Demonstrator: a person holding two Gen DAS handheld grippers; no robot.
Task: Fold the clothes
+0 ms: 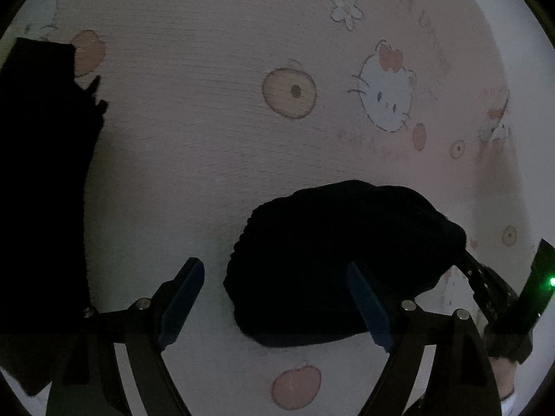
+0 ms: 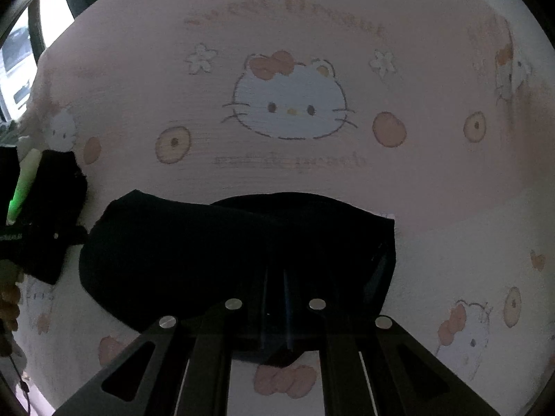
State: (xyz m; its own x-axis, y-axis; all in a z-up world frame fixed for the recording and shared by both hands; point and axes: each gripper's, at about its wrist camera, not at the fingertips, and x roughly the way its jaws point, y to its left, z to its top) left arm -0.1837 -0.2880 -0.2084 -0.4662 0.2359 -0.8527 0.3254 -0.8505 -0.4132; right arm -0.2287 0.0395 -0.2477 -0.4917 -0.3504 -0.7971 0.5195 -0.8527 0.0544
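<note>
Far to the left of the big cat face (image 2: 289,104) printed on the pink sheet (image 1: 208,121), a second dark cloth (image 1: 41,173) lies flat at the frame edge; too dark to tell what it is. Nearer that face, your left gripper (image 1: 277,298) hangs with its fingers (image 1: 182,298) spread wide and nothing between them. One blue pad sits over bare sheet, the other over the near edge of the black garment (image 1: 333,260).

That garment is a rounded dark bundle just below the cat face. Its left rim looks ribbed, like knit, so I judge it soft, light and floppy. It'll sag from any single pinch and won't hold a crease unless you press it flat. No risk of breakage, but the layers could slide over each other on this smooth sheet.

Moving right, your right gripper (image 2: 284,298) has its fingers pressed close together on the garment's near edge. The cloth bulges up around them, so I read that as a pinch on the black garment. How many layers are caught I can't tell; it's all one black mass.

For a hold, go for edges and corners, not the middle. The right corner (image 2: 388,228) below the face shows a crisp line, a good place to take it. Whether this bundle is mid-fold or folded, the pictures don't settle.
</note>
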